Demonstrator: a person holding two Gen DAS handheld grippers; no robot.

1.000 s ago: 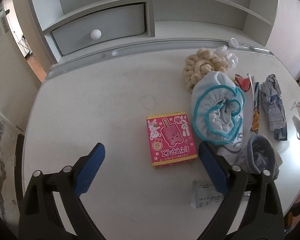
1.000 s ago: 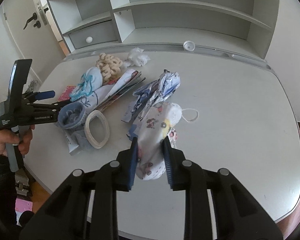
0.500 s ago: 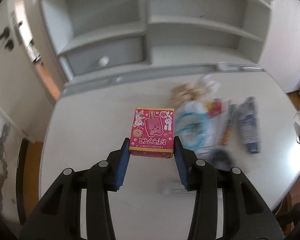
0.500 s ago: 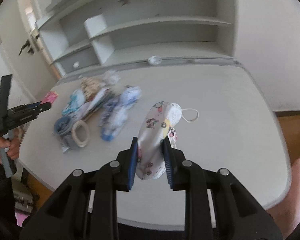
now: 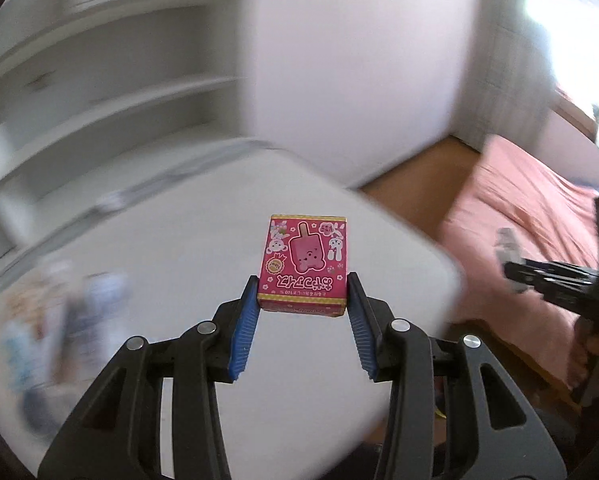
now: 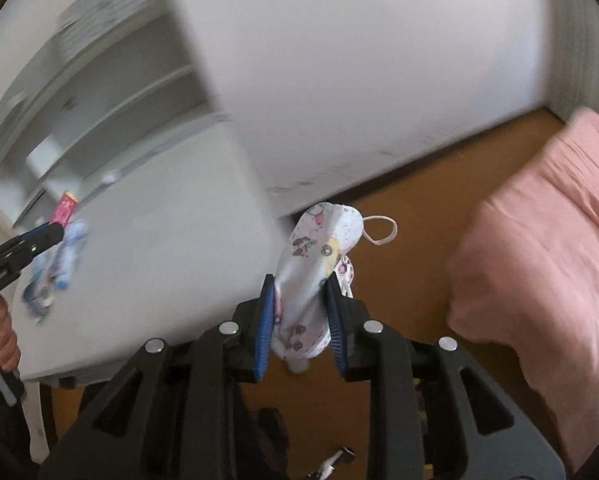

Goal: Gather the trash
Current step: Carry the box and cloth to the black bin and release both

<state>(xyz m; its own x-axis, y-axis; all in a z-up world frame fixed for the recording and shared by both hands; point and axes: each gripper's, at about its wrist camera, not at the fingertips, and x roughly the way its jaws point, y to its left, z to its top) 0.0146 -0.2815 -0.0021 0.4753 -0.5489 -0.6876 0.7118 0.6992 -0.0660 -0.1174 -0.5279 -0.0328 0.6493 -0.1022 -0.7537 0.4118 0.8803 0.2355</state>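
My left gripper [image 5: 302, 292] is shut on a pink popsicle box [image 5: 304, 264] and holds it in the air above the white table [image 5: 147, 264]. My right gripper [image 6: 299, 294] is shut on a white printed face mask [image 6: 315, 264], lifted off the table and past its right edge, over the wooden floor [image 6: 411, 216]. The left gripper with the pink box [image 6: 65, 208] shows at the left of the right wrist view. The right gripper [image 5: 559, 276] shows at the right of the left wrist view. Blurred trash items [image 5: 59, 312] lie on the table's left part.
A grey-white shelf unit [image 5: 111, 80] stands behind the table. A pink bed [image 6: 547, 260] lies to the right across the floor. A white wall [image 6: 359, 60] is behind. Both views are motion-blurred.
My left gripper closed on the pink box and lifted it, then swung right. My right gripper carried the mask off the table to the right, over the floor.
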